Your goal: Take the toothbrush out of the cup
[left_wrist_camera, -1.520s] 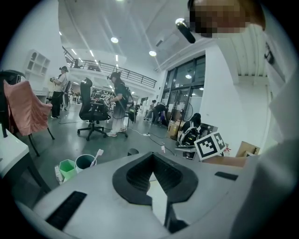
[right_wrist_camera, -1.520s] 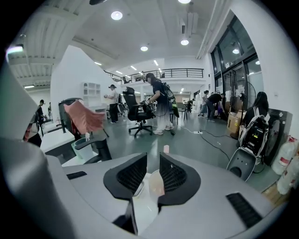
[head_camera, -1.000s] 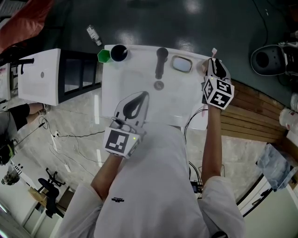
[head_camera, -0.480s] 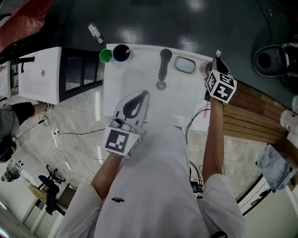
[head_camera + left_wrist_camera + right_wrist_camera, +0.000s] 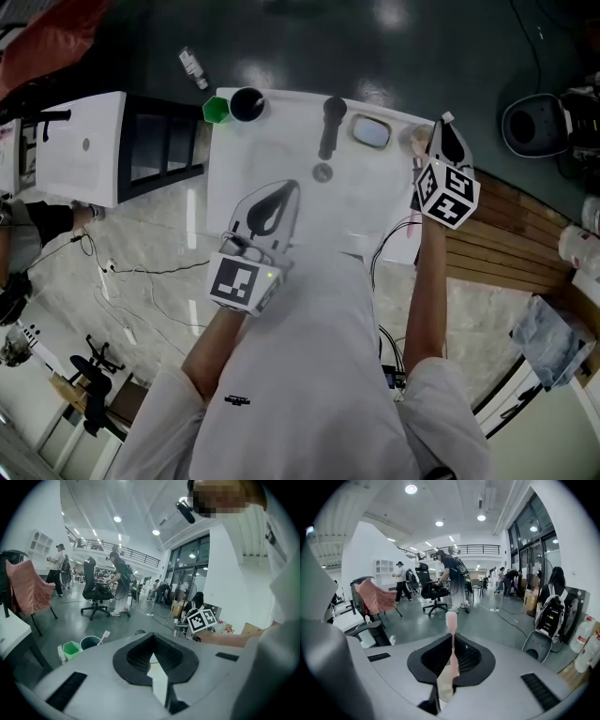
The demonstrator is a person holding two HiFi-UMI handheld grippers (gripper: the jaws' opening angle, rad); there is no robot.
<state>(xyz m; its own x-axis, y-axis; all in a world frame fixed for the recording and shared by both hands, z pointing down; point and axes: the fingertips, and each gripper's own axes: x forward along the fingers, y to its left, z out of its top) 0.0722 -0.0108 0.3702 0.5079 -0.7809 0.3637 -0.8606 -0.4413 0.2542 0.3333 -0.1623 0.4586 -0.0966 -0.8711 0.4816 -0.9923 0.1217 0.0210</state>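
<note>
A pink toothbrush stands upright between the jaws of my right gripper, bristle head at the top. The jaws have just been closing and now press on its handle. In the head view my right gripper hovers at the far right corner of the white washbasin, and the toothbrush pokes out past its tip. The beige cup sits just to its left. My left gripper rests at the basin's near edge, shut with nothing in it.
A black tap and a soap dish stand along the basin's back edge. A dark cup with another toothbrush and a green cup sit at the back left corner. Wooden slats lie to the right.
My right gripper closed on the toothbrush at the cup and rose a little with it, shifting slightly right. The left gripper stayed put.
</note>
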